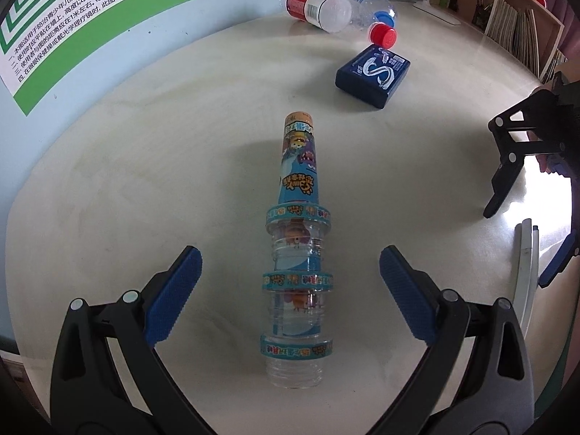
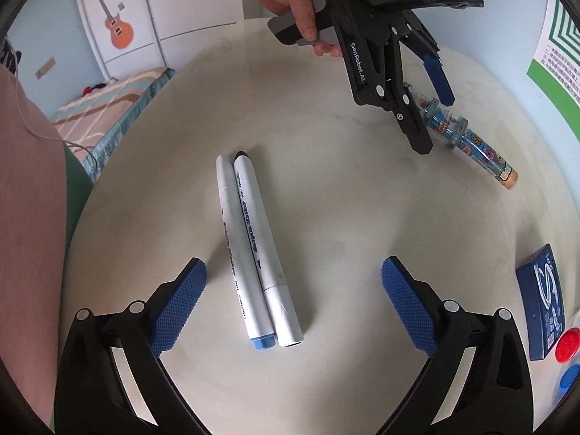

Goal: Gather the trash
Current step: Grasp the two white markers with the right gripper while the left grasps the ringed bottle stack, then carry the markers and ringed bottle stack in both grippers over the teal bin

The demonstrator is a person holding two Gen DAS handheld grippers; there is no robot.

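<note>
A long clear plastic toy tube (image 1: pixel 296 246) with blue cartoon labels lies on the pale table, pointing away. My left gripper (image 1: pixel 290 275) is open and hangs over its near half, a finger on each side. The tube also shows in the right wrist view (image 2: pixel 471 141) under the left gripper (image 2: pixel 435 108). Two white markers (image 2: pixel 257 250) lie side by side on the table. My right gripper (image 2: pixel 293 297) is open above their near ends, and it shows in the left wrist view (image 1: pixel 514 246) at the right edge.
A dark blue box (image 1: pixel 373 70) lies beyond the tube. Two empty plastic bottles (image 1: pixel 326 9) with a red cap (image 1: pixel 382 34) and a blue cap lie by the wall. A bookshelf (image 1: pixel 514 18) stands at the far right. A bed (image 2: pixel 108 108) is beyond the table's left edge.
</note>
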